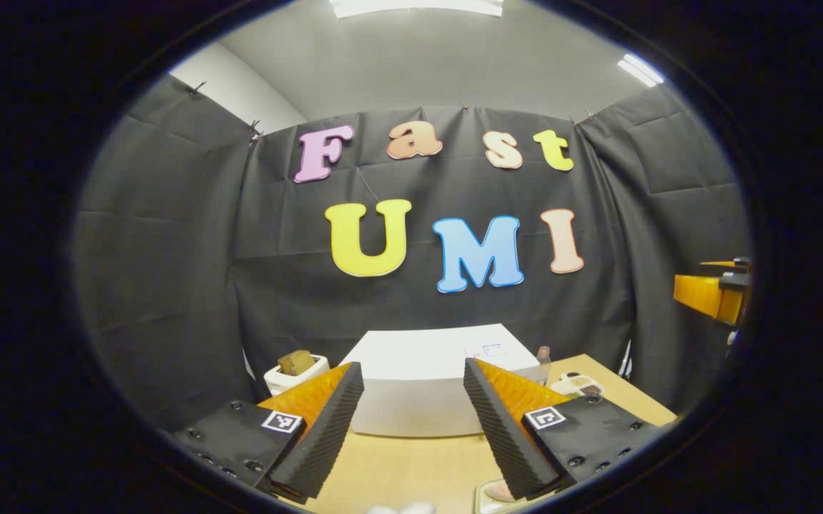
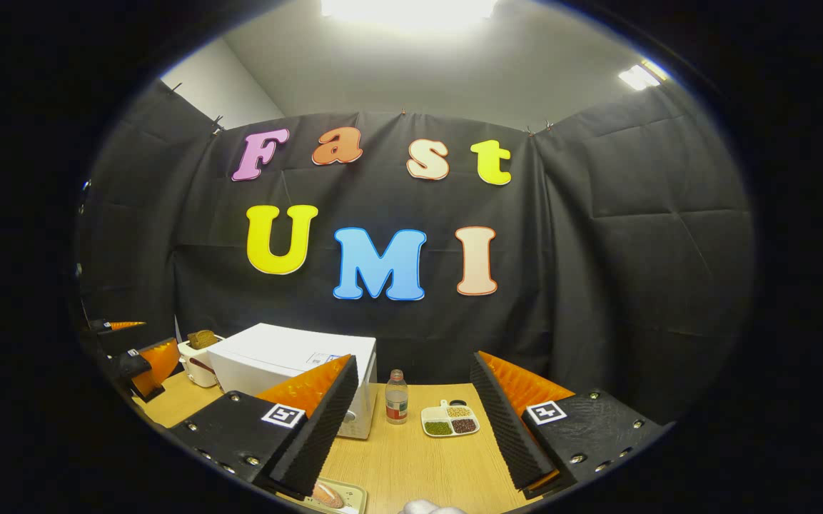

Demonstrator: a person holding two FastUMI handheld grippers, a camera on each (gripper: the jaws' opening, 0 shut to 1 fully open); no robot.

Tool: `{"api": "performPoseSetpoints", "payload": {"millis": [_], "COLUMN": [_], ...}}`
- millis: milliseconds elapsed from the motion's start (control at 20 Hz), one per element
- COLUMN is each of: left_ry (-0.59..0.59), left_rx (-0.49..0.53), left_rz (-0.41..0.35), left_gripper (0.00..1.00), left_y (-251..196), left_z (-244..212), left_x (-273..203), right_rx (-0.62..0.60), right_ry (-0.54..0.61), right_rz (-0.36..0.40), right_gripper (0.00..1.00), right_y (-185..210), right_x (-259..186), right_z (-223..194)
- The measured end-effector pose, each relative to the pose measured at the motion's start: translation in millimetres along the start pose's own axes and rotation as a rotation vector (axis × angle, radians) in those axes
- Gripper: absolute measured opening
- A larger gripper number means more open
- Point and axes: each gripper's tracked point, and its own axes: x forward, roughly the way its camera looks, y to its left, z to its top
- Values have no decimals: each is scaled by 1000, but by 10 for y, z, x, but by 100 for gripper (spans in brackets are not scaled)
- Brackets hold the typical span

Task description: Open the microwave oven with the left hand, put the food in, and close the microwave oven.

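Observation:
The white microwave (image 1: 418, 400) stands on the wooden table with its door shut, straight ahead of my left gripper (image 1: 412, 365), which is open and holds nothing. In the right gripper view the microwave (image 2: 275, 360) is at the left, behind my right gripper (image 2: 415, 358), also open with nothing in it. A pale plate of food (image 2: 336, 495) lies on the table just under the right gripper's left finger; its edge (image 1: 500, 491) peeks out below the left gripper's right finger. The right gripper (image 1: 714, 296) hangs at the far right, the left gripper (image 2: 143, 343) at the far left.
A white toaster with bread (image 1: 295, 370) (image 2: 197, 357) stands left of the microwave. To the microwave's right are a small bottle (image 2: 397, 397) (image 1: 543, 357) and a divided dish of beans (image 2: 450, 421) (image 1: 579, 385). Bare wooden table (image 2: 411, 464) lies in front.

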Motion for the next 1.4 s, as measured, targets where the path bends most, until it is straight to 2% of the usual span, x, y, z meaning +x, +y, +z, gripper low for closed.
{"api": "performPoseSetpoints", "payload": {"millis": [300,350,450,500,650,1000,1400], "left_ry": [-5,9,30,39,50,30,61], "left_rx": [-8,-15,-27,-29,-37,-29,-39], "left_rz": [-79,-91,-105,-109,-108,-119,-125], "left_gripper": [99,95,99,95,98,98,99], "left_y": [-572,-696,-913,-996,-1225,-1625,-1694], "left_z": [-738,-921,-1222,-1364,-1716,-2193,-2458], "left_x": [316,403,629,750,1200,2034,2307], "right_rx": [17,14,10,15,0,-53,-89], "right_ry": [47,49,59,70,95,132,158], "right_rz": [21,19,10,11,1,-4,1], "right_gripper": [97,97,97,96,97,97,97], "right_y": [39,19,-13,-10,-53,-41,-35], "right_x": [45,65,115,136,232,552,693], "right_z": [-17,-5,-5,-43,-118,-413,-607]}}
